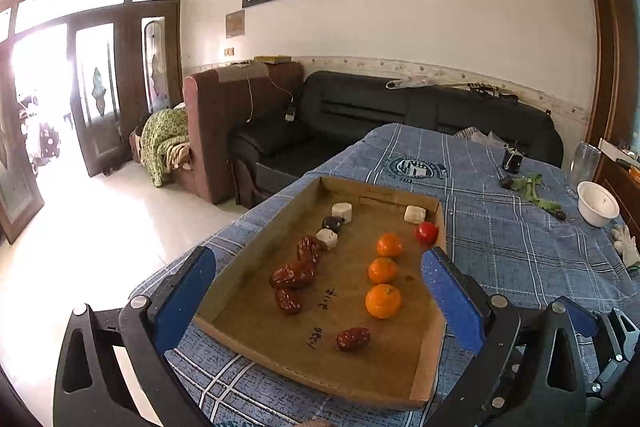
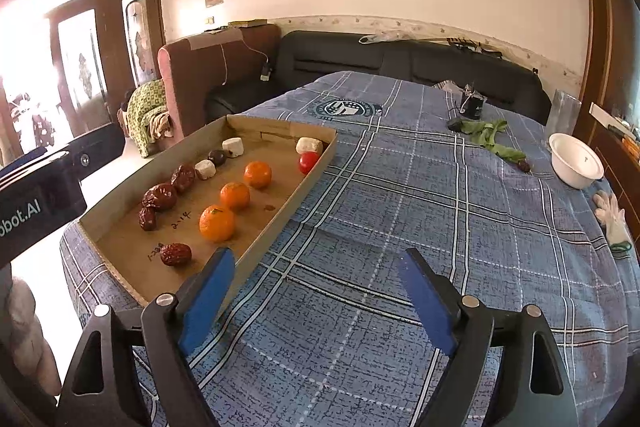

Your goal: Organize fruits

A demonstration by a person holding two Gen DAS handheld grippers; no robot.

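Both tongs stand wide open and hold nothing. The left tongs hover low over the near end of the cardboard tray, which fills the lower centre of the left wrist view; the right tongs hang over bare blue plaid tablecloth at the bottom of the right wrist view, just right of the tray's near corner.

The fruit lies in the tray in rough lines. Down the left run three red dates, with a dark round fruit and white chunks beyond them toward the far wall. Down the right run three oranges, and a red tomato sits against the right wall near the far corner, with another white chunk behind it. One lone date lies apart, near the front, below the nearest orange and between the two lines.

Judging by this layout, the sorting looks well along, and the stray date appears to be the piece in hand. The next move likely calls for the left tongs to drop over it, close gently on its wrinkled skin and carry it up-left to the other dates, without nudging the nearest orange. A white bowl stands at the right edge of the table, well apart.
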